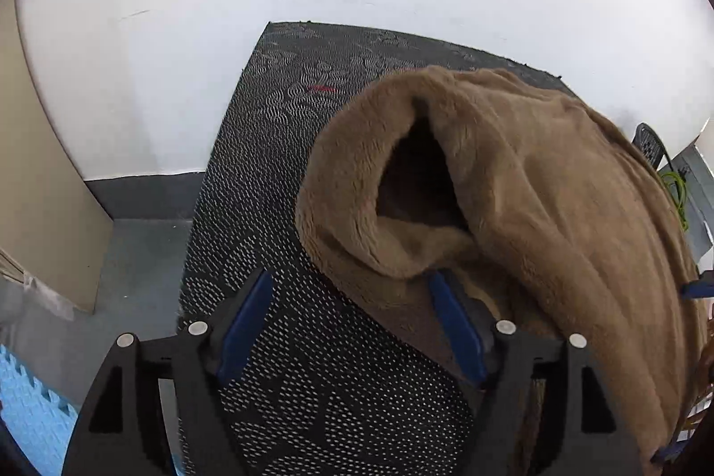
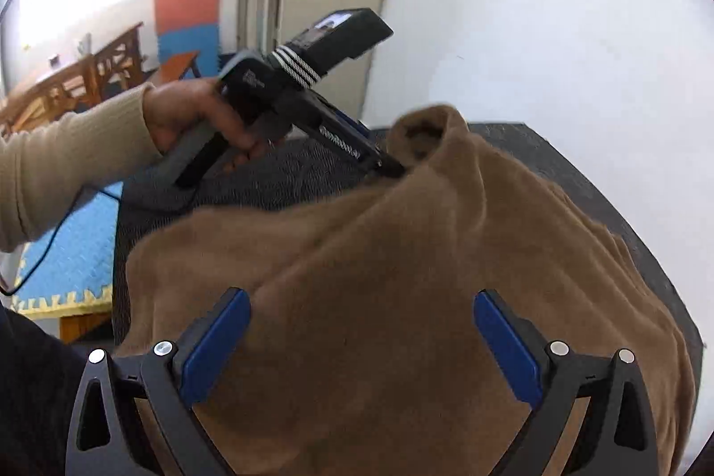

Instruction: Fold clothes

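One brown fleece garment lies bunched, its fold gaping.

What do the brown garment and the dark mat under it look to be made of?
Garment: apparently fleece or plush; matte, fuzzy nap, soft thick folds. Mat: probably rubber or woven plastic; dark, with rows of small pale flecks. Exact material unclear.

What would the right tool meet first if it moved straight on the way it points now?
Most likely the brown garment: it fills the view just beyond the open right tool. How far away it is stays unclear.
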Demonstrator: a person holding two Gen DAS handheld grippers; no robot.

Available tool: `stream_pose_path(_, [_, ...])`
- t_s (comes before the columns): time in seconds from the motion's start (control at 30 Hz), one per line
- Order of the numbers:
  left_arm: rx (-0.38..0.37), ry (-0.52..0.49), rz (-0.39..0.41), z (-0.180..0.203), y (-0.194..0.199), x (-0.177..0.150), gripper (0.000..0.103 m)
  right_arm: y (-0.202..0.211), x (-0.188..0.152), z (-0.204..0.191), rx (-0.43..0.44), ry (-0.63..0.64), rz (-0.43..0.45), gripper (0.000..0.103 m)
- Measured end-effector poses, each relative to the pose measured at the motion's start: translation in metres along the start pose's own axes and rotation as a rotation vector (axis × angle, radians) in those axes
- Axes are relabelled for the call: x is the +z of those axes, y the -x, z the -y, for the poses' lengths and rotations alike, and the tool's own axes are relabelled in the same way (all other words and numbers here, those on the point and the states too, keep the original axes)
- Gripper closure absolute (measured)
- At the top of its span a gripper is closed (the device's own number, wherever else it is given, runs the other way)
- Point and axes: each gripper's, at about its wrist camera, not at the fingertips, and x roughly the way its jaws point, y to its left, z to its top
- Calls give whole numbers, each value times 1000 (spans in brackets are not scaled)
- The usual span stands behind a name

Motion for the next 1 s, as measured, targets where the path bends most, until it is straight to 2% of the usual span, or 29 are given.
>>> stream_pose_path(0.07, [10,4,1,3,0,0,25,7,-14,10,-30,-85,-18,1])
stream_pose_path(0.17, [4,16,5,4,5,-1,25,22,-46,40,-77,-307,-41,1])
stream_pose_path(0.27, [10,4,4,11,7,-4,25,46,-89,64,-171,-505,-36,1])
stream_pose_path(0.4, [14,-6,7,19,16,-11,25,84,-139,88,-311,-687,-8,1])
stream_pose_path(0.53, [1,-28,20,30,30,-22,23,116,-177,101,-409,-835,30,1])
stream_pose_path(0.7, [17,-90,19,51,31,-28,23,142,-216,140,-396,-1025,113,1])
stream_pose_path(0.9, [43,-102,4,53,19,-15,23,137,-245,208,-187,-1316,290,1])
stream_pose_path(1.0, [84,-89,-1,50,12,-7,23,119,-246,241,-140,-1397,320,1])
